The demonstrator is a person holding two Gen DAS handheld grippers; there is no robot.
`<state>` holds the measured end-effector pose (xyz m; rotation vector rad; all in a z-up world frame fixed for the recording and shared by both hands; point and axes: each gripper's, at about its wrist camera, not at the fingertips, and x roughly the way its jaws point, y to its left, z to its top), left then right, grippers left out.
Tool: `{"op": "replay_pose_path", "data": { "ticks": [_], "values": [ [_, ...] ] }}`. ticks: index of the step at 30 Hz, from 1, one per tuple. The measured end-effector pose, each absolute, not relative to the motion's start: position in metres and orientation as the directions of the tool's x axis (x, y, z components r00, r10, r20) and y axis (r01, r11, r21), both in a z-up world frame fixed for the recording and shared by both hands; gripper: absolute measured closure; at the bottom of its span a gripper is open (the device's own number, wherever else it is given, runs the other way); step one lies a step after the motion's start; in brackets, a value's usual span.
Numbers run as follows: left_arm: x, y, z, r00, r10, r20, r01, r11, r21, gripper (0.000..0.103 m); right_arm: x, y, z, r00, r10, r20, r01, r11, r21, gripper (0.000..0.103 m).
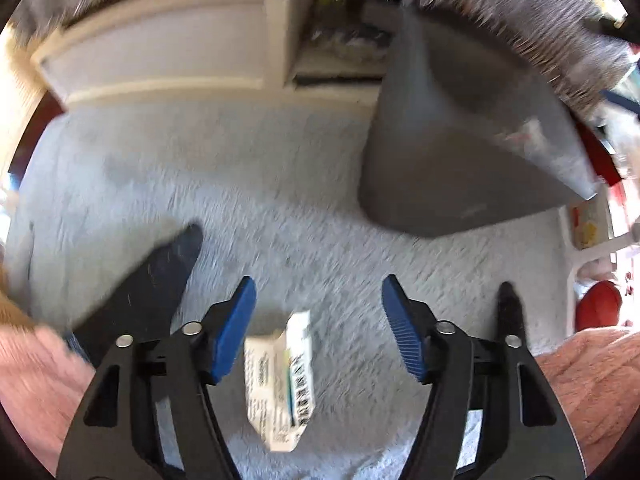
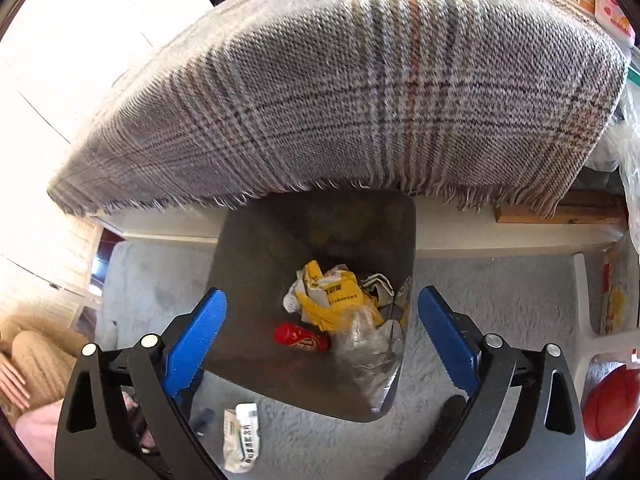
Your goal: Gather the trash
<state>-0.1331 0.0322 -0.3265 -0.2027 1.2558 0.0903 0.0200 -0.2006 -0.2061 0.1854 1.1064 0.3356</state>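
A crumpled white carton [image 1: 280,380] with printed text lies on the pale grey carpet [image 1: 260,184]. My left gripper [image 1: 319,284] hangs over it, open, the carton low between the blue fingers with a gap on each side. The grey bin [image 1: 460,152] stands to the upper right. In the right wrist view my right gripper [image 2: 322,292] is open and empty above the bin [image 2: 260,280]. Inside lie a yellow wrapper [image 2: 336,300], a red can [image 2: 302,338] and clear plastic [image 2: 372,356]. The carton [image 2: 242,436] lies on the carpet by the bin's near left corner.
A plaid fringed blanket [image 2: 340,100] overhangs the bin's far side. White furniture [image 1: 160,60] runs along the back. A person's dark-socked foot [image 1: 160,276] rests left of the carton, with pink-clad knees [image 1: 592,380] on either side. An orange ball [image 2: 610,404] sits at right.
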Motion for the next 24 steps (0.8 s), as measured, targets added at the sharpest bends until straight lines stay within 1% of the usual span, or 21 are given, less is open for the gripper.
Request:
{"op": "replay_pose_path", "data": {
  "ticks": [5,6,7,9,13,15,19,23,24],
  "values": [
    [-0.156,0.046,-0.372,0.209,0.021,-0.978,-0.257,0.966,-0.035,0.031,0.023,-0.202,-0.209,0.384,0.373,-0.845,-0.159,0.928,0.338,0.006],
    [-0.160,0.050,-0.381,0.198,0.039,-0.979,-0.265,0.964,-0.015,0.026,0.024,-0.201,-0.211,0.378,0.376,-0.846,-0.156,0.926,0.342,0.006],
    [-0.164,0.054,-0.390,0.180,0.055,-0.982,-0.265,0.964,0.005,0.024,0.025,-0.200,-0.212,0.374,0.377,-0.847,-0.155,0.926,0.344,0.006],
    [-0.169,0.056,-0.405,0.161,0.046,-0.986,-0.250,0.968,0.005,0.022,0.025,-0.197,-0.212,0.373,0.377,-0.848,-0.158,0.926,0.342,0.006],
    [-0.171,0.048,-0.422,0.154,-0.008,-0.988,-0.190,0.981,-0.037,0.009,0.026,-0.192,-0.211,0.370,0.373,-0.851,-0.167,0.928,0.334,0.006],
    [-0.172,0.043,-0.431,0.140,-0.022,-0.990,-0.152,0.987,-0.043,0.008,0.026,-0.191,-0.212,0.364,0.375,-0.852,-0.165,0.927,0.338,0.006],
    [-0.178,0.047,-0.460,0.055,-0.052,-0.997,-0.176,0.983,-0.061,0.008,0.027,-0.188,-0.213,0.353,0.386,-0.852,-0.168,0.922,0.348,0.006],
    [-0.179,0.042,-0.481,0.002,-0.065,-0.998,-0.136,0.989,-0.065,0.008,0.027,-0.182,-0.212,0.344,0.397,-0.851,-0.182,0.917,0.354,0.006],
    [-0.180,0.039,-0.485,-0.013,-0.076,-0.997,-0.123,0.990,-0.074,0.010,0.027,-0.181,-0.211,0.342,0.399,-0.851,-0.186,0.916,0.355,0.006]
  ]
}}
